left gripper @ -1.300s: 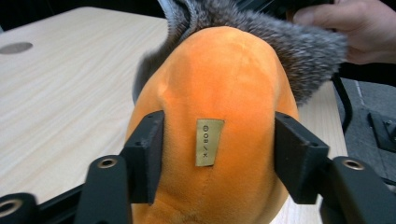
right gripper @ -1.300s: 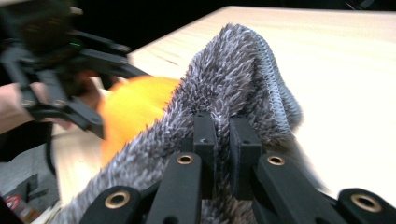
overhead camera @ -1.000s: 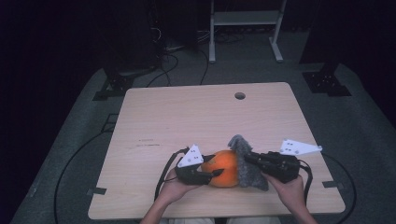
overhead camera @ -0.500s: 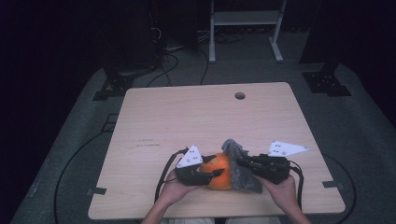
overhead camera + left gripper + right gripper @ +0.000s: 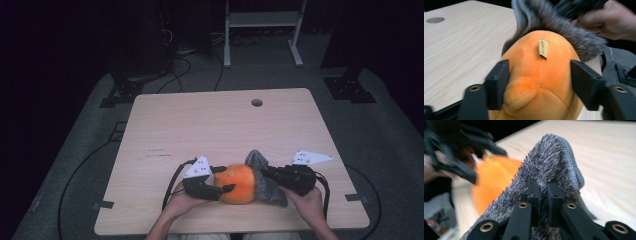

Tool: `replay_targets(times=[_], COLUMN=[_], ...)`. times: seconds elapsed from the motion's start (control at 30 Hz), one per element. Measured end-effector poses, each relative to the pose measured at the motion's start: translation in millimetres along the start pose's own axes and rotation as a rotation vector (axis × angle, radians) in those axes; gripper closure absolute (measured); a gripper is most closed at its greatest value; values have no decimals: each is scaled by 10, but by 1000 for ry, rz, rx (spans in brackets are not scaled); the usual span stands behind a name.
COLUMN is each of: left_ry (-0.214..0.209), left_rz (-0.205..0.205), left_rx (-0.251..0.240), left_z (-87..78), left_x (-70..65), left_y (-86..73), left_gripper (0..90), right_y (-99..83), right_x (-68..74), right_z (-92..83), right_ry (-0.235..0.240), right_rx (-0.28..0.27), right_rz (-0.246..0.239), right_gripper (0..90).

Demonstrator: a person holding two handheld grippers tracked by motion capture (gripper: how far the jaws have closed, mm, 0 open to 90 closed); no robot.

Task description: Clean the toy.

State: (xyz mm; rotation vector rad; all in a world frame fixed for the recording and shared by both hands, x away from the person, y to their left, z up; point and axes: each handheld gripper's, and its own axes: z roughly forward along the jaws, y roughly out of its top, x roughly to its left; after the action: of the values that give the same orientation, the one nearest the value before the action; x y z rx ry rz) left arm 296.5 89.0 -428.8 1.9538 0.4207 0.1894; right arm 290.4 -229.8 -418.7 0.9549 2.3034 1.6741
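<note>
Bare desk (image 5: pixel 215 125) lay open ahead and to both sides, broken only by a small round hole (image 5: pixel 257 102); at the near edge, an orange plush toy (image 5: pixel 240 182) and grey shaggy cloth (image 5: pixel 267 182) blocked the gap between both hands.

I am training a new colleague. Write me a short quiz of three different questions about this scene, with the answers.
1. True or false: the right gripper is shut on the grey shaggy cloth.
2. Which thing sits between the jaws of the left gripper? A) a blue plastic cup B) the round orange plush toy C) a metal spoon
3. Fill in: the cloth lies against the side of the toy that faces the ____ gripper.

Key: 1 true. 2 B; the jaws have just been opening and stand on either side of the toy. 3 right.
</note>
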Motion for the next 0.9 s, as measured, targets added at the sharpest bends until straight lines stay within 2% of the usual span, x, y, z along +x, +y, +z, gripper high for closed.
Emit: replay_targets(times=[0.03, 0.07, 0.1, 0.17, 0.2, 0.23, 0.27, 0.3, 0.33, 0.37, 0.4, 0.43, 0.5, 0.53, 0.57, 0.6, 0.7, 0.77, 0.8, 0.83, 0.87, 0.9], left_ry=[0, 3, 3, -26, -26, -43, -43, -56, -43, -43, -46, -57, -56, -48, -48, -49, -43, -36, -30, -23, -6, -6], left_rz=[0, -4, -4, 20, 20, 47, 47, 36, -15, -15, -32, -32, -27, -9, -9, -3, 7, 3, 9, 11, 8, 8], left_rx=[0, -2, -2, -3, -3, 6, 6, -10, 4, 4, 41, 32, 17, 16, 16, 22, 24, 24, 23, 18, 9, 9], left_z=[0, 42, 42, 85, 85, 62, 62, 32, 24, 24, 52, 74, 82, 91, 91, 89, 72, 74, 82, 97, 128, 128], left_x=[0, -37, -37, -115, -115, -119, -119, -90, -28, -28, 2, 9, -5, -26, -26, -27, -29, -36, -47, -62, -87, -87], left_y=[0, 26, 26, 53, 53, 61, 61, 58, 46, 46, 20, -33, -39, -26, -26, -30, -43, -45, -42, -39, -34, -34], left_gripper=[394, 403, 406, 402, 384, 341, 306, 260, 184, 158, 158, 214, 290, 315, 330, 344, 370, 391, 391, 400, 412, 414], right_y=[0, 90, 127, 150, 150, 87, 87, 29, 22, 22, 20, 7, -30, -45, -45, -69, -100, -81, -43, 5, 96, 96], right_x=[0, 125, 187, 261, 261, 230, 230, 180, 171, 171, 160, 104, 19, -24, -24, -100, -190, -180, -147, -89, 63, 63], right_z=[0, -17, 0, 73, 73, 152, 152, 176, 169, 169, 158, 136, 117, 102, 102, 59, -30, -65, -98, -119, -111, -111], right_ry=[0, 27, 38, 23, 23, 29, 29, 51, 46, 46, 38, 34, 33, 26, 26, -23, -59, -52, -28, -2, 36, 36], right_rx=[0, -40, -41, 1, 1, 32, 32, 26, 28, 28, 26, 27, 30, 31, 31, 63, 81, 64, 33, 2, -26, -26], right_rz=[0, -38, -58, -104, -104, -96, -96, -66, -61, -61, -64, -50, -16, -2, -2, 8, 37, 35, 32, 15, -38, -38], right_gripper=[825, 826, 825, 825, 825, 826, 826, 825, 825, 825, 825, 825, 825, 825, 825, 825, 825, 825, 825, 825, 825, 825])
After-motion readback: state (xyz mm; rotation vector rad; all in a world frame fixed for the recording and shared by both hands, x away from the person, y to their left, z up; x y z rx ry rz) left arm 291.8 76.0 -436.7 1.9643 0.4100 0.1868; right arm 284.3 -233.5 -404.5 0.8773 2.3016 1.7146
